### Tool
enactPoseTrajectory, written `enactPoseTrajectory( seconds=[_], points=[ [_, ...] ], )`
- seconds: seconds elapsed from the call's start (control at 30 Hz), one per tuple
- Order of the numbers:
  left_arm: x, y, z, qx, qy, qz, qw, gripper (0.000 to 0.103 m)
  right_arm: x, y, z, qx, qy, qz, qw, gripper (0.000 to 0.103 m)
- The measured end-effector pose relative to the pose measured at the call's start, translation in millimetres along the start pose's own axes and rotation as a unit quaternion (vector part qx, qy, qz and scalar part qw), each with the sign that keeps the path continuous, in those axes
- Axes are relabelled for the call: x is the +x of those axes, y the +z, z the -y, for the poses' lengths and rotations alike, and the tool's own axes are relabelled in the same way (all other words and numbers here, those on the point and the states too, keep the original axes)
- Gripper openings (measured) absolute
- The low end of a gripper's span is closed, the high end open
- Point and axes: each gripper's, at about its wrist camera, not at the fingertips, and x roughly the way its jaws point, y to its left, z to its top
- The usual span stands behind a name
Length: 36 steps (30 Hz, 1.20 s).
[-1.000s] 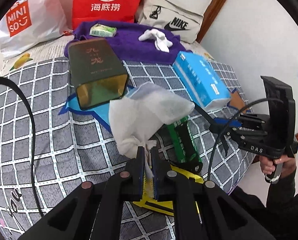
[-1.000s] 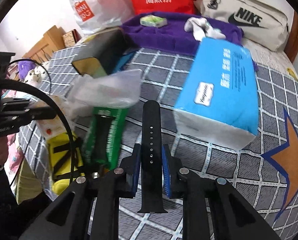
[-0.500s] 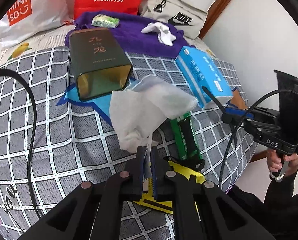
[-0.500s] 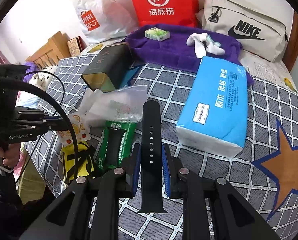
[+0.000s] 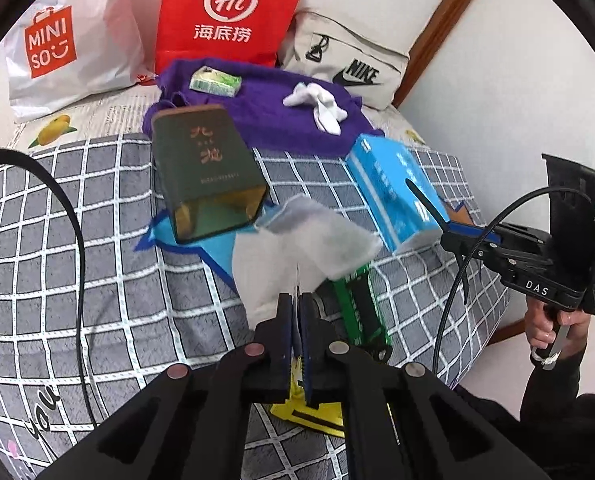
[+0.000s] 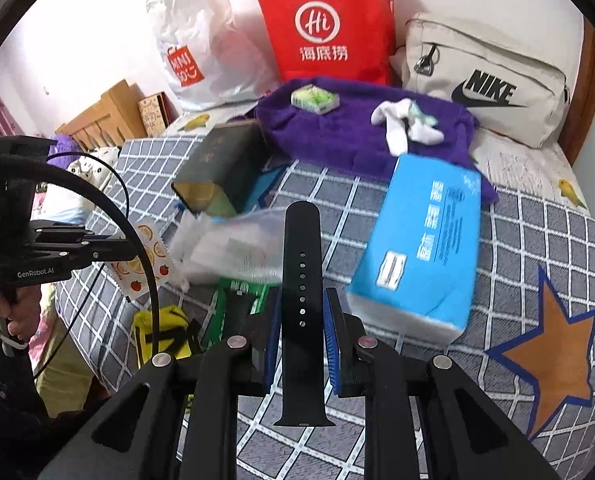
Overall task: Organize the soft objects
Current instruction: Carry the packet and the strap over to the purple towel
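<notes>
L gripper [image 5: 296, 307] jaws pinching plastic bag [image 5: 297, 240] edge – R gripper [image 6: 300, 322] jaws clamped on black watch strap [image 6: 301, 280].

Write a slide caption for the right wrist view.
Right gripper holds a black watch strap above the checked bedspread, blue tissue pack beside.

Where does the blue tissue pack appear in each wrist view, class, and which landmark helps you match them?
Left wrist view: blue tissue pack lies right of centre, beside the dark green tin.
Right wrist view: blue tissue pack fills the centre-right, beyond the right claw.
Shared landmark: red paper bag at the top.
</notes>
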Motion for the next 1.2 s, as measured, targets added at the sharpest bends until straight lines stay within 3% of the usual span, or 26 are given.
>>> enactPoseTrajectory(
  seconds=[0.23,0.37,0.83,1.2],
  points=[
    [-12.7,23.0,-4.0,0.001,0.008,0.026,0.9996,0.004,-6.3,21.7,7.8,-0.004,-0.019,0.016,1.000,0.020],
    [-19.6,41.6,-4.6,0.009,0.042,0.051,0.9978,0.004,-6.0,37.7,16.1,0.002,-0.029,0.024,0.999,0.020],
    [-11.6,112.5,-29.7,-0.008,0.034,0.079,0.9963,0.004,10.5,102.3,57.8,0.035,-0.044,0.049,0.997,0.020],
    [21.9,167.8,-53.4,-0.035,0.037,0.081,0.9954,0.004,58.5,150.9,100.4,0.074,-0.067,0.037,0.994,0.020]
  ],
)
